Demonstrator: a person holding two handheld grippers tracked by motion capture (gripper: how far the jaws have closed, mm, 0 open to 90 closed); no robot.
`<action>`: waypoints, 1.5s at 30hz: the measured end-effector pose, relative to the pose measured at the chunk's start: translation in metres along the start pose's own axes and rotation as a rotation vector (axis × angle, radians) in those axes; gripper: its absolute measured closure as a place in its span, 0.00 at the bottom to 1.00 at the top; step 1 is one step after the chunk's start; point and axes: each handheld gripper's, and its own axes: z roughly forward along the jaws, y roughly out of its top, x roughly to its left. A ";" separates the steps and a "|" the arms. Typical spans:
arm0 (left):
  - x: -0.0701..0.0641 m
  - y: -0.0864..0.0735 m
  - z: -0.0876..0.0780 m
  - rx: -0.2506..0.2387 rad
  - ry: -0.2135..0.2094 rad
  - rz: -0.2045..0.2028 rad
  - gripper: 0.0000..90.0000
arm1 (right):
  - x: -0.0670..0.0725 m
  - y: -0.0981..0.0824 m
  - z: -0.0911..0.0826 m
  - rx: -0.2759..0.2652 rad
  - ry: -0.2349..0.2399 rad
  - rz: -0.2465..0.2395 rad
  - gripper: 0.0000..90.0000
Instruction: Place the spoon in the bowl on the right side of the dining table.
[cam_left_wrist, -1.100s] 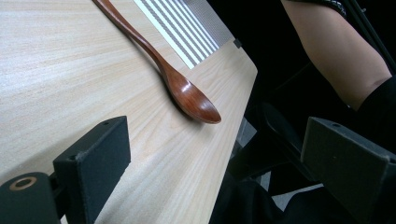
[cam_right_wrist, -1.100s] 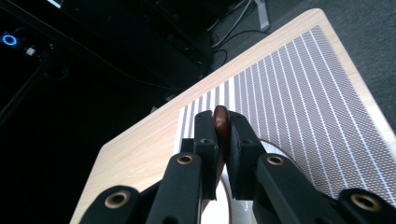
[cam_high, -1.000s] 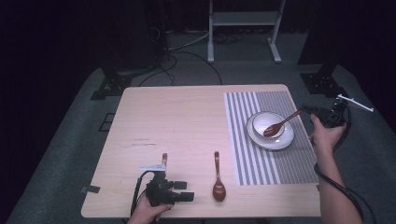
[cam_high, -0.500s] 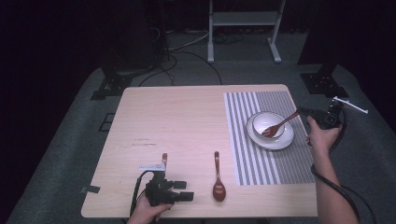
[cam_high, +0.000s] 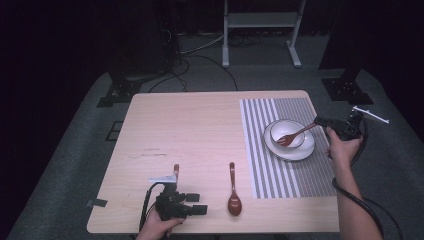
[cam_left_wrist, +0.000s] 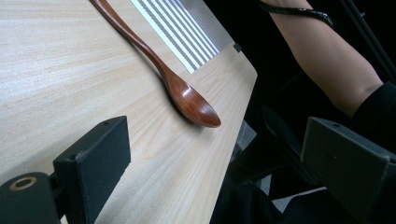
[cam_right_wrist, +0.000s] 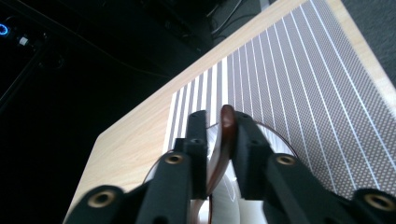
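Note:
A wooden fork leans in a white bowl on a white plate, its handle pointing right. My right gripper is at that handle end. In the right gripper view the fork handle stands between the jaws of the right gripper. They have just been opening, and a gap shows beside the handle. A wooden spoon lies near the front edge. My left gripper rests open on the table left of it. The spoon lies ahead of the left gripper, whose jaws hold nothing.
The plate sits on a striped grey placemat covering the table's right part. A short brown wooden piece lies just beyond the left gripper. Around the wooden table are a dark floor, stands and cables.
The right gripper's jaws have parted from the fork handle and the hand has shifted slightly. The fork stays leaning in the bowl. The left gripper and the spoon have not moved.

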 end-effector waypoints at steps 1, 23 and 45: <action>0.000 0.000 0.000 0.000 0.000 0.000 0.08 | -0.001 0.000 0.000 0.002 0.000 0.000 0.81; -0.001 -0.001 -0.003 -0.005 0.007 -0.002 0.08 | -0.001 -0.014 0.000 0.086 0.019 -0.027 0.70; -0.001 -0.003 -0.001 0.003 0.002 0.000 0.08 | 0.002 -0.040 -0.013 0.124 0.068 -0.060 0.68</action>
